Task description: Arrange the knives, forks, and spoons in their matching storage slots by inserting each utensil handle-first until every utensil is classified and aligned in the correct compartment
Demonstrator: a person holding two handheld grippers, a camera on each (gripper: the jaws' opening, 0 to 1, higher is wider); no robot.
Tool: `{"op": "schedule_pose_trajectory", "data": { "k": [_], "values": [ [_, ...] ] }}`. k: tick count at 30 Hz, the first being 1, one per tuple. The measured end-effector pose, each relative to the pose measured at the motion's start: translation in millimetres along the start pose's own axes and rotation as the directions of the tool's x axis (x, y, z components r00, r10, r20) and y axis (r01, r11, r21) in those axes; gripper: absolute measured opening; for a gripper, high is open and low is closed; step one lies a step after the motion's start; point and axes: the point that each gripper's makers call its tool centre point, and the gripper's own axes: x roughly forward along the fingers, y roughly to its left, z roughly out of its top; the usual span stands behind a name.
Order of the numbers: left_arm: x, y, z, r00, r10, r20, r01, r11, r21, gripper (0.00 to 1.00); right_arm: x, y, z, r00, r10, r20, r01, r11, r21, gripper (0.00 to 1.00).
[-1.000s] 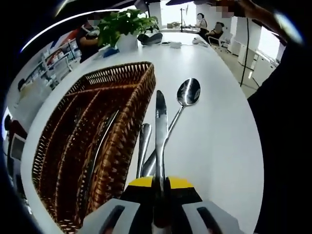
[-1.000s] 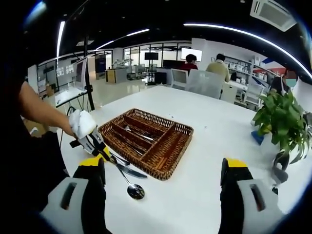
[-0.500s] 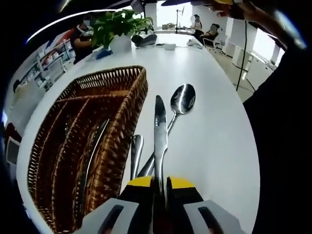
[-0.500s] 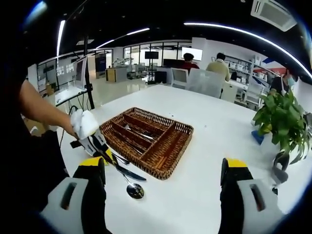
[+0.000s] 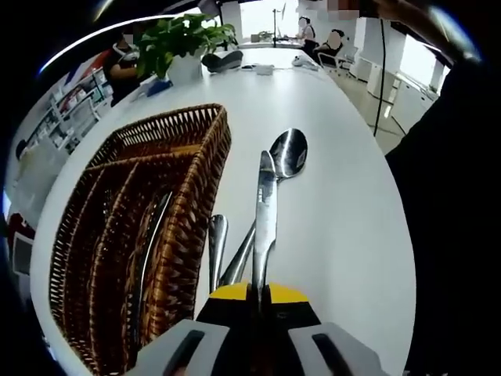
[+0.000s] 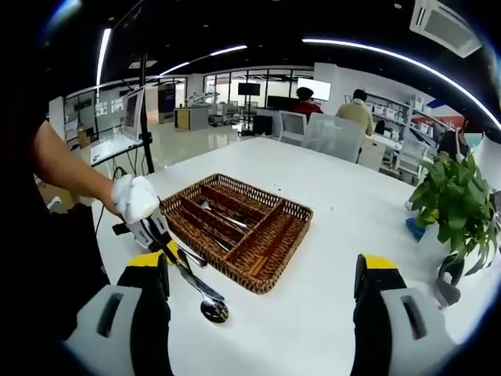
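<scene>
My left gripper (image 5: 257,291) is shut on the handle of a table knife (image 5: 264,211), whose blade points away over the white table. Under the knife lie a large spoon (image 5: 286,153) and a second smaller utensil (image 5: 215,244), right beside the wicker cutlery basket (image 5: 188,211). Cutlery lies in the basket's long slots (image 5: 149,243). In the right gripper view, the left gripper (image 6: 164,249) holds the knife (image 6: 190,280) over the spoon (image 6: 213,310) at the basket's (image 6: 266,270) near corner. My right gripper (image 6: 260,274) is open and holds nothing.
A potted plant (image 5: 184,43) stands at the table's far end, also seen as a plant (image 6: 454,211) in the right gripper view. People sit at desks beyond. The white table (image 5: 337,204) stretches to the right of the basket.
The knife in my left gripper has swung slightly right, its tip now over the spoon's bowl. My right gripper has stayed still.
</scene>
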Motion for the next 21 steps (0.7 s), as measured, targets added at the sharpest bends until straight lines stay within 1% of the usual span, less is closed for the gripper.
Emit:
{"op": "schedule_pose_trajectory", "data": {
  "k": [5, 7, 11, 15, 17, 18, 19, 21],
  "values": [
    [-9.0, -2.0, 7.4, 1.000, -0.014, 0.016, 0.014, 1.000, -0.001, 0.03, 3.6, 1.2, 1.4, 1.000, 0.010, 0.000, -0.010, 1.000, 0.001, 1.00],
    [-12.2, -4.3, 7.5, 1.000, -0.020, -0.003, 0.020, 1.000, 0.023, 0.03, 4.8, 2.4, 2.6, 1.000, 0.014, 0.001, -0.014, 1.000, -0.005, 1.00],
    [-22.5, -5.3, 12.0, 1.000, -0.030, -0.006, 0.031, 0.999, 0.028, 0.03, 6.1, 3.7, 3.3, 1.000, 0.019, 0.004, -0.019, 1.000, -0.006, 1.00],
    [-32.2, -5.6, 12.4, 0.999, -0.041, -0.024, 0.042, 0.998, 0.037, 0.03, 5.7, 4.7, 1.2, 1.000, 0.022, 0.002, -0.022, 1.000, -0.004, 1.00],
    [-37.3, -5.2, 12.7, 0.999, -0.036, -0.031, 0.037, 0.998, 0.044, 0.03, 4.6, 5.9, -0.1, 1.000, 0.024, -0.001, -0.024, 1.000, -0.001, 1.00],
    [-40.1, -3.5, 13.6, 0.999, -0.026, -0.029, 0.027, 0.999, 0.038, 0.03, 4.1, 6.4, -1.0, 1.000, 0.026, -0.004, -0.026, 1.000, 0.001, 1.00],
    [-44.0, -3.9, 15.5, 0.999, -0.031, -0.022, 0.031, 0.999, 0.017, 0.03, 3.6, 7.5, -2.6, 0.999, 0.032, -0.009, -0.032, 0.999, 0.005, 1.00],
    [-48.8, -3.5, 16.9, 0.999, -0.030, -0.023, 0.031, 0.999, 0.015, 0.03, 2.7, 11.0, -5.6, 0.999, 0.049, -0.020, -0.048, 0.999, 0.021, 1.00]
  ]
}}
